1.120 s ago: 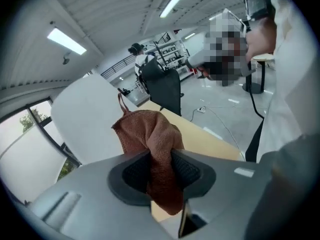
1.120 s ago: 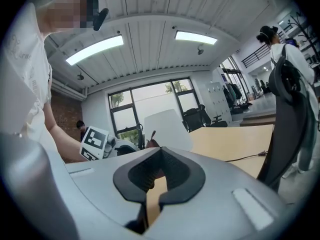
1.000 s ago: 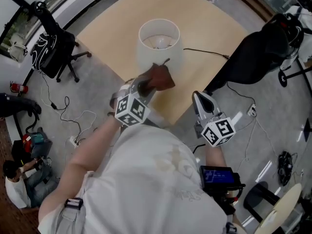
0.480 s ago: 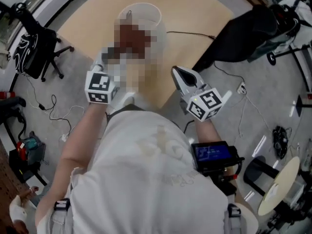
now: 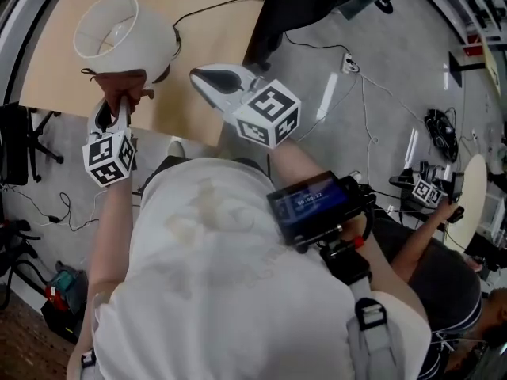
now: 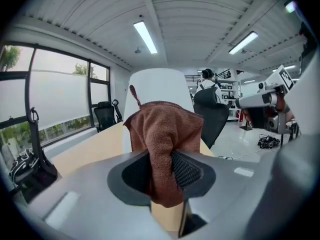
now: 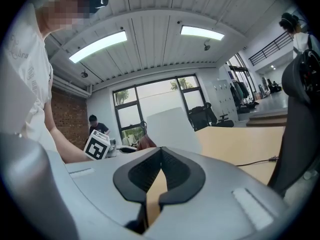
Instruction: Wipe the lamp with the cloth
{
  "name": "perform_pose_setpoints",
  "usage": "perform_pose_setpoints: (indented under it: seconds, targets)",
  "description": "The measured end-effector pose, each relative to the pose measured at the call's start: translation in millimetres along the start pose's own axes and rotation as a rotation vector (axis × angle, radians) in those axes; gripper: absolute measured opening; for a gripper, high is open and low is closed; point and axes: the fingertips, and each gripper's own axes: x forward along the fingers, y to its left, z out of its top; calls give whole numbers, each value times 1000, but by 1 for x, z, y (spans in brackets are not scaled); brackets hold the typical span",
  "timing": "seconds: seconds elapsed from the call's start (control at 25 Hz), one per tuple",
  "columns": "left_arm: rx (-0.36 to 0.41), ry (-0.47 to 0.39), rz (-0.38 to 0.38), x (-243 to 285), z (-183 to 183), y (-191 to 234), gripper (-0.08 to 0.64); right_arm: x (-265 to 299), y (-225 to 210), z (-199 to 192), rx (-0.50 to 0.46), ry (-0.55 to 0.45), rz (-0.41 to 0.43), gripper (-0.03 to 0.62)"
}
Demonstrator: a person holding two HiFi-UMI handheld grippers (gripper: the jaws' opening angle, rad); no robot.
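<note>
Brown terry cloth [image 6: 161,129], soft and limp, sits bunched in the left gripper [image 6: 162,171]'s clamped jaws right by the shade of the lamp [image 5: 123,34] on the table [image 5: 206,42], likely light and tippy, while the right gripper [image 7: 160,176] hovers closed and empty.

Lamp [image 5: 123,34]: one. Cloth [image 6: 162,129]: one. Table [image 5: 222,38]: one. Grippers: two, left gripper [image 6: 161,166], right gripper [image 7: 160,154].

No print is legible; the screen [image 5: 317,204] shows lettering too small.
</note>
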Motion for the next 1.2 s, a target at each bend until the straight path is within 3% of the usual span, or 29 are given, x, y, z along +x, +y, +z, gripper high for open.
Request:
perform_pose_setpoints:
  seconds: [0.16, 0.28, 0.48, 0.6, 0.72, 0.88, 1.2]
  targets:
    - [-48, 51, -9, 0, -24, 0, 118, 3, 0, -2, 6, 4, -5, 12]
    - [-75, 25, -9, -13, -19, 6, 118, 4, 1, -2, 10, 6, -5, 12]
    - [-80, -206, 10, -57, 56, 21, 117, 8, 3, 0, 15, -11, 12, 12]
    - [-87, -339, -22, -80, 107, 12, 117, -8, 11, -5, 20, 9, 0, 12]
    - [-86, -400, -50, -86, 144, 11, 118, -12, 20, 1, 23, -3, -13, 12]
    - [-86, -355, -64, -45, 134, 30, 118, 15, 11, -2, 26, -26, -15, 12]
    - [-163, -217, -127, -24, 65, 22, 118, 3, 5, -12, 44, -13, -77, 12]
